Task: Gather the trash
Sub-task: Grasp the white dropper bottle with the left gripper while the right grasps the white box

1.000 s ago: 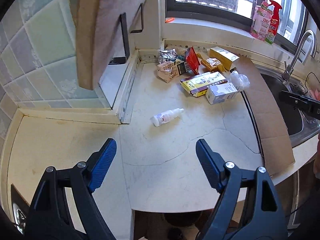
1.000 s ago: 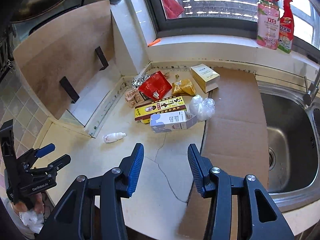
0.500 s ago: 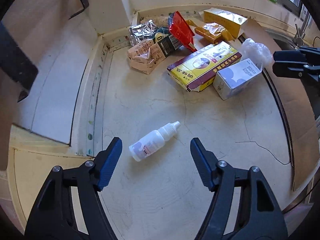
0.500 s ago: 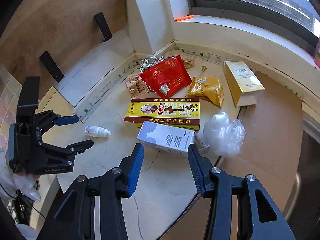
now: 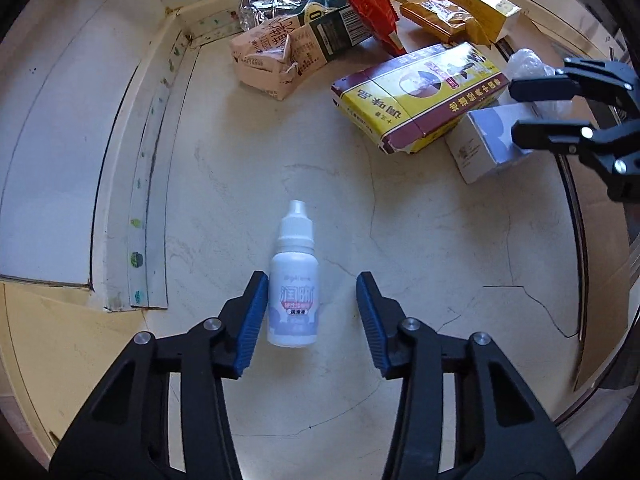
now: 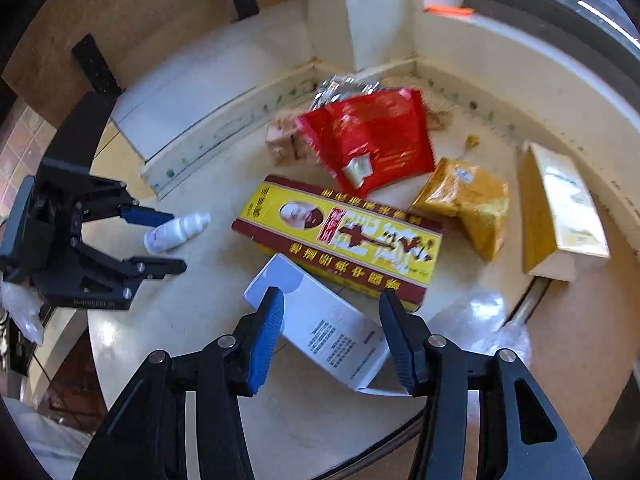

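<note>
Left tool (image 5: 308, 312), pointing steeply down at the pale cracked tabletop (image 5: 432, 248), brackets a small white dropper bottle (image 5: 294, 280) lying with its cap away from the camera; its jaws are closing, the bottle between them, the left pad apparently just at the bottle's side and the right pad apart from it, so no grip is made. To the right, past bare tabletop, lies the heap of trash: a crumpled pink carton (image 5: 264, 60), a silver foil wrapper (image 5: 268, 0), a red pouch (image 6: 368, 140), a long yellow and maroon box (image 6: 340, 236), a gold packet (image 6: 468, 200), a gold box (image 6: 560, 208) and a clear plastic bag (image 6: 476, 316). Right tool (image 6: 330, 332) stands over the white and lilac box (image 6: 320, 320) that leans against the yellow and maroon box; its jaws are opening, one pad on either side of the box, neither seen to press on it. Judged from this, collection has barely begun: nothing is lifted, every piece lies on the tabletop, and no bin shows in either view. Two first pickups are in preparation, bottle at left and box at right.
</note>
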A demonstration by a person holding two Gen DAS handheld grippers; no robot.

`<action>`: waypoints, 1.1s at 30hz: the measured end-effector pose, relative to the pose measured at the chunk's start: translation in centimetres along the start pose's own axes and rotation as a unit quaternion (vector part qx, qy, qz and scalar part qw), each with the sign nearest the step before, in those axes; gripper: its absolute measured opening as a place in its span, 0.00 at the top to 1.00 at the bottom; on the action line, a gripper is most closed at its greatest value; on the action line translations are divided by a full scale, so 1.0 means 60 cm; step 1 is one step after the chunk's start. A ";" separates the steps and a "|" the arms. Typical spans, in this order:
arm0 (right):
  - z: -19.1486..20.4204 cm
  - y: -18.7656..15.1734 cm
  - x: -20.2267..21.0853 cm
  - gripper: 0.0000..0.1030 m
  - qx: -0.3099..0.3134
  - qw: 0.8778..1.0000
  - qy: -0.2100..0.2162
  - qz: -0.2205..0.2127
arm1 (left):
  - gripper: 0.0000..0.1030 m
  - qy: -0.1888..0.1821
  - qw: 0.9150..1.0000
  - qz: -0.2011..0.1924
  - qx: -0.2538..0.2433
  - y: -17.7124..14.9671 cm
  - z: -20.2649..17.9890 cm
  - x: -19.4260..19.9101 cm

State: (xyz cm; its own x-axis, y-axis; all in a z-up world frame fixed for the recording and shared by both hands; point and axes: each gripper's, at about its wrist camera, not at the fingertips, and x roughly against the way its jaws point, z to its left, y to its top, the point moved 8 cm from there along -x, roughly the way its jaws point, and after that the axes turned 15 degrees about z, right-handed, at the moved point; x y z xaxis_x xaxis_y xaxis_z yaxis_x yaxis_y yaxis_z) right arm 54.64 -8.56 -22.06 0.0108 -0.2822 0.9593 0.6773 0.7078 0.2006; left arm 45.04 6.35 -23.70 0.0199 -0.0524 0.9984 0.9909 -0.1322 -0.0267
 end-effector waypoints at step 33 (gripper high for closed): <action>0.069 -0.038 0.022 0.97 0.045 0.998 -0.029 -0.017 | 0.80 0.020 0.994 -0.040 0.102 -0.026 -0.010 0.039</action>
State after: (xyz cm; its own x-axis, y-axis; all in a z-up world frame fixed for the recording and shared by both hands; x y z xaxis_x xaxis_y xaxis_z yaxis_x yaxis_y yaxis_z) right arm 50.09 -7.87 -20.46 -0.0552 -0.2720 0.9607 0.6078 0.7542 0.2485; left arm 43.48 5.83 -21.33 -0.0619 -0.0900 0.9940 0.9956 0.0649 0.0678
